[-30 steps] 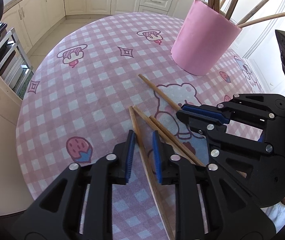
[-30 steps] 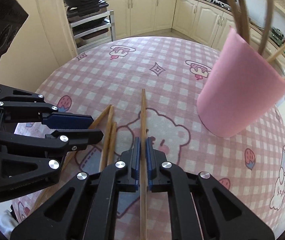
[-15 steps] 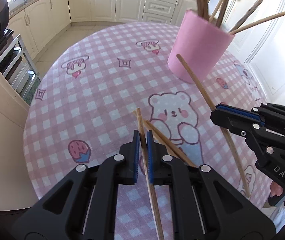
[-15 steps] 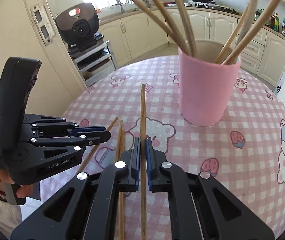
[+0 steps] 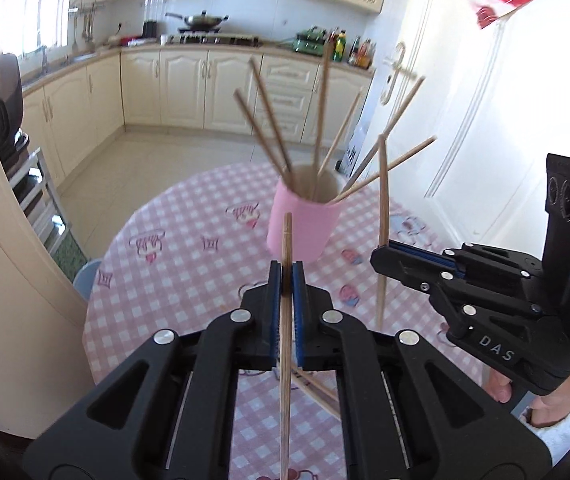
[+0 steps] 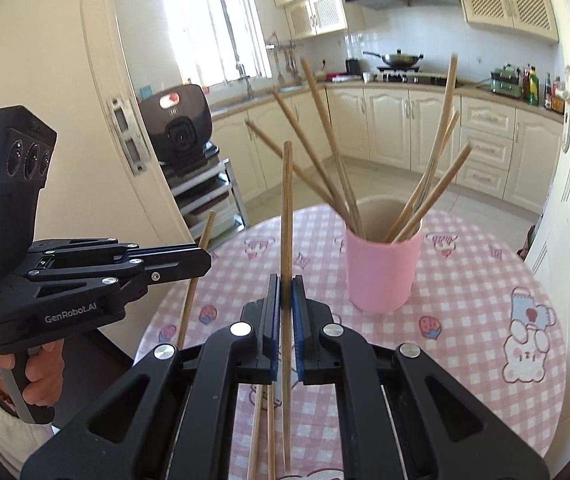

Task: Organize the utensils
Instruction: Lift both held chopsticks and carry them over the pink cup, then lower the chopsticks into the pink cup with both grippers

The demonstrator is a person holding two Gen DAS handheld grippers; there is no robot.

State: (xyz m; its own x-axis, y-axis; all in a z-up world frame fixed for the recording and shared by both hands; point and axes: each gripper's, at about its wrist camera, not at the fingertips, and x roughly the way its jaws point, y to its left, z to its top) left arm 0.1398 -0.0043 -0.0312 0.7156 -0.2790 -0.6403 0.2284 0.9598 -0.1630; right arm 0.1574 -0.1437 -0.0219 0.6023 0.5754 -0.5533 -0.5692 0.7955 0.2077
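Chopsticks were split three ways: one in each gripper, several standing in the pink cup (image 5: 303, 224), two lying on the table (image 6: 465, 292). The left gripper (image 5: 286, 280) was clenched on a chopstick (image 5: 286, 240) that ran upright between its blue pads, its tip in front of the cup. The right gripper (image 6: 285, 292) was likewise clamped on its own chopstick (image 6: 287, 208), held upright above the checked cloth, left of the cup in its view. Both held sticks hung clear of the table. The loose pair (image 6: 265, 420) lay on the cloth below the right gripper, close side by side. The sticks in the cup (image 6: 325, 148) fanned outward against its rim. A hand (image 6: 39, 368) gripped the left tool's handle.
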